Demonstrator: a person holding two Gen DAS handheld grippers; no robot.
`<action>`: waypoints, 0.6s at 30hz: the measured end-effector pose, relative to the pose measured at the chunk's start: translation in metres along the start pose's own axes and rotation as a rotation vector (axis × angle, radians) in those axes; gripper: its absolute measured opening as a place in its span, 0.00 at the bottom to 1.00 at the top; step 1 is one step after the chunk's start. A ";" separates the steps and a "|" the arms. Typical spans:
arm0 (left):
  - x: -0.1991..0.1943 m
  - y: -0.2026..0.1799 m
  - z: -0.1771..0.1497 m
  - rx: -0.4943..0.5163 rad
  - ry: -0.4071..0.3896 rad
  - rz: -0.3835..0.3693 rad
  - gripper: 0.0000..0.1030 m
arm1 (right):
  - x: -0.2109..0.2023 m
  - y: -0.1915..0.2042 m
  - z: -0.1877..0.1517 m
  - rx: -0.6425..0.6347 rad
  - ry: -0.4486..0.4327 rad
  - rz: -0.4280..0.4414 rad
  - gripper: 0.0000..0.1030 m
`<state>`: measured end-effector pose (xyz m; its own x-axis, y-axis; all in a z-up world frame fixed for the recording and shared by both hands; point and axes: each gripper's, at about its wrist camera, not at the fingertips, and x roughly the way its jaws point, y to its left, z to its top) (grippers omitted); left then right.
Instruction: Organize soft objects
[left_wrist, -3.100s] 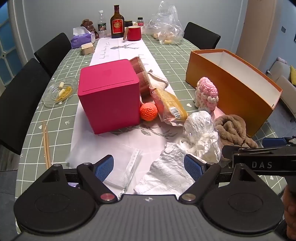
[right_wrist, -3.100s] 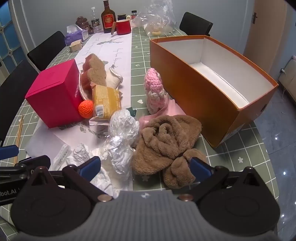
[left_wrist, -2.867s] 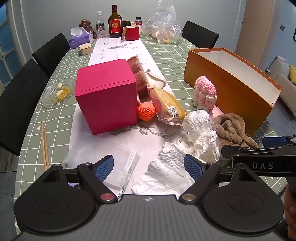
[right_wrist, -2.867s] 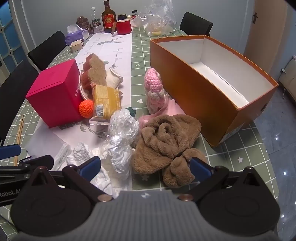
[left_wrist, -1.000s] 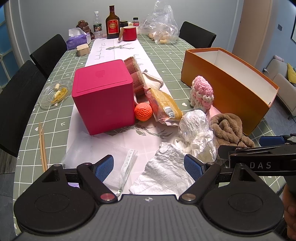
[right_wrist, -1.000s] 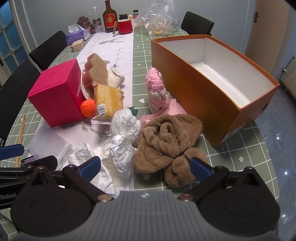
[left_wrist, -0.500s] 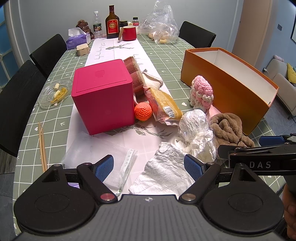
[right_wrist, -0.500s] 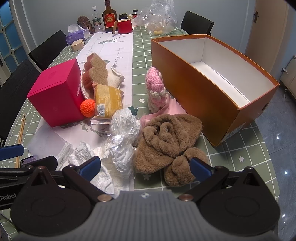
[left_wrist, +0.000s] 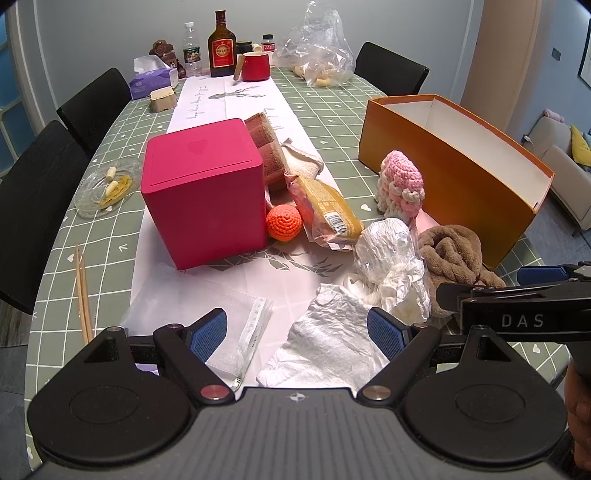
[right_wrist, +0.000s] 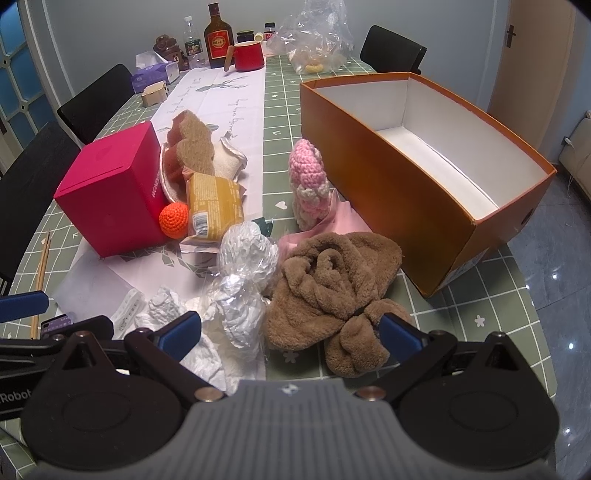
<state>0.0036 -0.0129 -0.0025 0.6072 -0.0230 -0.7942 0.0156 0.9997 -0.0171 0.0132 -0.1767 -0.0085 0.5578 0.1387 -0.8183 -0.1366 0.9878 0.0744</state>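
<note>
crumpled brown fleece towel (right_wrist: 332, 280) lies lower centre, beside the empty orange cardboard box (right_wrist: 413, 184) at right. right gripper (right_wrist: 290, 332) gapes wide and empty over it; left gripper (left_wrist: 297, 330) likewise. risk: closing may snag the adjacent crinkled white plastic wrap (right_wrist: 243, 273).

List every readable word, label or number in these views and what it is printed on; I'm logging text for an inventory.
"DAS": on the right gripper, side body, seen from the left wrist view.
"Robot": cut off, on the left gripper, seen from the right wrist view.
"WON...": partial, on the side of the pink box.
Table runner script: too blurred.
Yellow packet print and barcode: too small.
Brown bottle label: unreadable.
</note>
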 end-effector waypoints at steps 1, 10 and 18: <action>0.000 0.000 0.000 -0.001 0.000 -0.003 0.97 | 0.000 -0.001 0.001 0.001 -0.002 0.001 0.98; 0.002 0.008 0.000 -0.033 -0.010 -0.099 0.97 | -0.008 -0.001 0.002 -0.074 -0.095 0.062 0.98; 0.007 -0.001 -0.007 0.018 -0.001 -0.116 0.97 | -0.014 -0.022 0.006 -0.084 -0.178 0.087 0.98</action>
<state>0.0025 -0.0145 -0.0126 0.6010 -0.1383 -0.7872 0.0997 0.9902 -0.0978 0.0130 -0.2000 0.0048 0.6754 0.2412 -0.6969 -0.2542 0.9632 0.0871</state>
